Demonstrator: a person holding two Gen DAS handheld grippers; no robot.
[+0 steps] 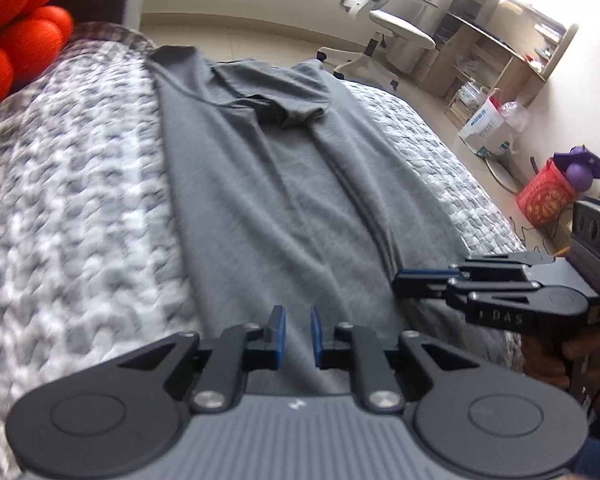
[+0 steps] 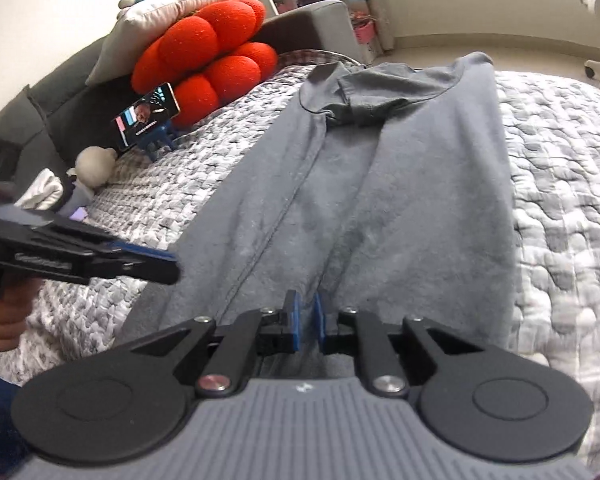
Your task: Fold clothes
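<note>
nearest the lens, the left hand-held gripper (image 1: 298, 330) hovers over the near hem with its pads a narrow gap apart, gripping nothing; the right hand-held gripper (image 2: 305, 318) looks the same. between them the grey t-shirt (image 1: 268, 200) lies lengthwise on the quilted bed (image 1: 68, 184), sides already folded in. it looks light, limp and prone to slide, so pinching both hem corners seems best. the hem itself is hidden behind the gripper bodies, and blur softens the far collar.

Home bedroom, quilted bed (image 1: 80, 208), desk chair (image 1: 388, 24), red cushion (image 2: 216, 56)
</note>
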